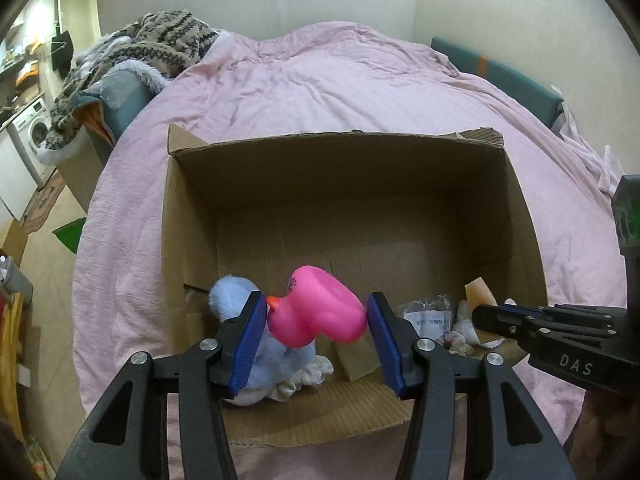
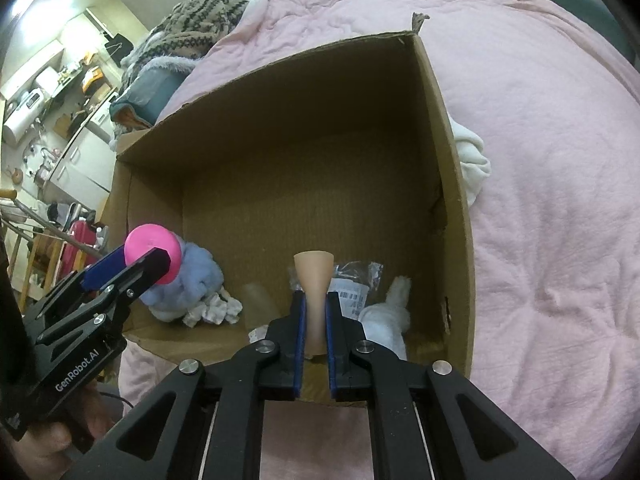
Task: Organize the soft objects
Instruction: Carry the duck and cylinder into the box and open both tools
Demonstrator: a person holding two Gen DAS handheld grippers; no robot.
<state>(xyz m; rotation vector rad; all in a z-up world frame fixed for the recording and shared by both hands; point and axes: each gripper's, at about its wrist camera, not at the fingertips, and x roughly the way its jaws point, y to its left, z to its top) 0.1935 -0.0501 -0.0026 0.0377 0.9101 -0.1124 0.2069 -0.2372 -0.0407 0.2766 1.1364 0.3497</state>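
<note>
Pink rubber duck (image 1: 320,308) sits clamped in the left gripper (image 1: 316,320), a squashed peach soft piece (image 2: 315,300) in the right gripper (image 2: 316,312); both hang over the brown cardboard box (image 1: 528,216), release likely next.

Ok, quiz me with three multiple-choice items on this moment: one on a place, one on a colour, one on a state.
1. Where does the light blue plush toy lie?
A. inside the cardboard box
B. on the floor
C. on the pink duvet

2. What colour is the rubber duck held by the left gripper?
A. yellow
B. pink
C. green

3. How is the right gripper?
A. wide open, empty
B. out of view
C. shut on the beige soft piece

Answers: A, it rests on the box floor; B, its body is bright pink; C, the fingers pinch its narrow waist.
</note>
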